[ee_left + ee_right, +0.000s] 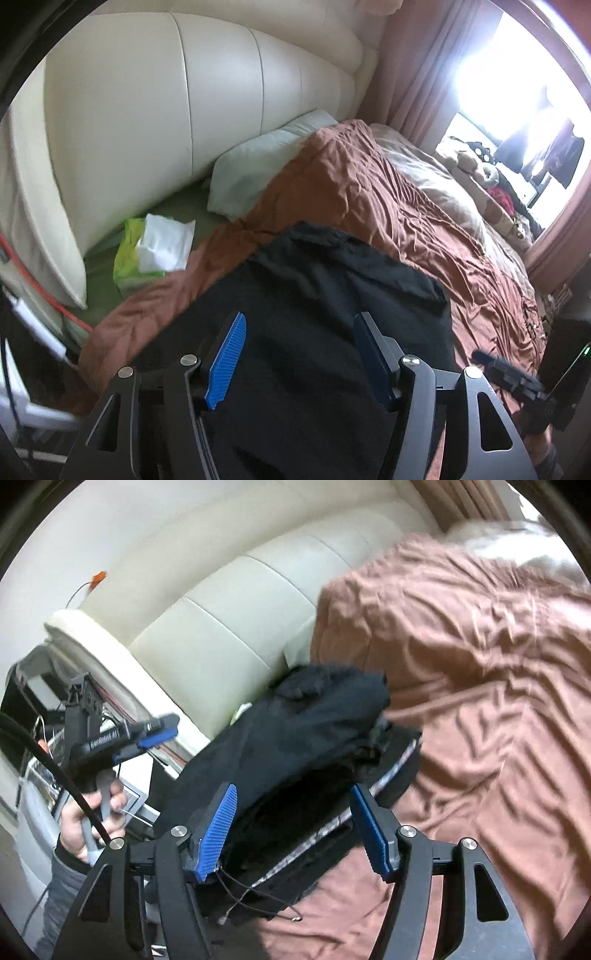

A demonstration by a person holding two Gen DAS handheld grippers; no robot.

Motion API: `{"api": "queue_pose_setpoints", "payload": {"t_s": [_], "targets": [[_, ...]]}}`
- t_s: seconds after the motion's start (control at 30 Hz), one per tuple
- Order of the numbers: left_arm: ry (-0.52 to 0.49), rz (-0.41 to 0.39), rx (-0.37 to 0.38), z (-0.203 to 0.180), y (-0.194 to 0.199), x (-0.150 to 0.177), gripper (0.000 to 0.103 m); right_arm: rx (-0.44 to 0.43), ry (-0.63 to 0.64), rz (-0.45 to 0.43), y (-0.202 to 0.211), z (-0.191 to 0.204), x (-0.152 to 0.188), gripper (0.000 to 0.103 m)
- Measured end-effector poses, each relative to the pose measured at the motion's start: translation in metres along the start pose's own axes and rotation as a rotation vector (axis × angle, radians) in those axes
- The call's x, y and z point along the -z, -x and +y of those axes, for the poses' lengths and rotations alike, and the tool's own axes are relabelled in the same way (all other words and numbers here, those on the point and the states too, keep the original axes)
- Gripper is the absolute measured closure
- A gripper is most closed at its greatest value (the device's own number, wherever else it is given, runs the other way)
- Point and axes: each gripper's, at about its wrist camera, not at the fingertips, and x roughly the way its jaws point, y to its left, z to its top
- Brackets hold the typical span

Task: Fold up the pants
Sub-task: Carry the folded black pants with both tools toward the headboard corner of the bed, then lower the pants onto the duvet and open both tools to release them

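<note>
The black pants point(314, 314) lie folded into a thick stack on the brown bedspread point(388, 192), near the bed's edge. In the right wrist view the pants point(295, 738) show a patterned waistband and a loose drawstring at the near end. My left gripper point(299, 354) is open and empty, just above the pants. It also shows in the right wrist view point(159, 734), held in a hand at the left, off the bed's edge. My right gripper point(291, 823) is open and empty, over the waistband end. It shows blurred in the left wrist view point(509, 373).
A cream padded headboard point(184, 103) stands behind the bed. A pale pillow point(258, 166) and a green tissue pack point(147, 251) lie near it. A bright window point(517, 92) with pink curtains is at the far right. Cables and equipment point(40, 716) stand left of the bed.
</note>
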Motion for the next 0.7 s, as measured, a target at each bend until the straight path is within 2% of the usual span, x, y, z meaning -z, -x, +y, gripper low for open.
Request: {"api": "queue_pose_setpoints", "payload": {"t_s": [0.23,0.4,0.43,0.5,0.57,0.7], "targets": [[0.018,-0.024,-0.009,-0.027,0.012,0.031,0.04,0.045,0.177,-0.009,-0.009,0.026,-0.022,0.06],[0.09,-0.009,0.024,-0.028,0.01,0.05,0.044,0.008,0.25,0.0,-0.025,0.038,-0.028,0.068],[0.105,0.003,0.043,-0.027,0.006,0.053,0.046,-0.005,0.258,-0.002,-0.029,0.039,-0.028,0.068],[0.124,0.035,0.067,-0.027,-0.004,0.06,0.058,-0.024,0.269,0.011,-0.04,0.037,-0.026,0.068],[0.154,0.077,0.099,-0.026,-0.016,0.066,0.062,-0.016,0.279,0.03,-0.051,0.028,-0.024,0.068],[0.15,0.087,0.089,-0.031,-0.027,0.073,0.064,0.028,0.282,0.054,-0.067,0.007,-0.017,0.071]]}}
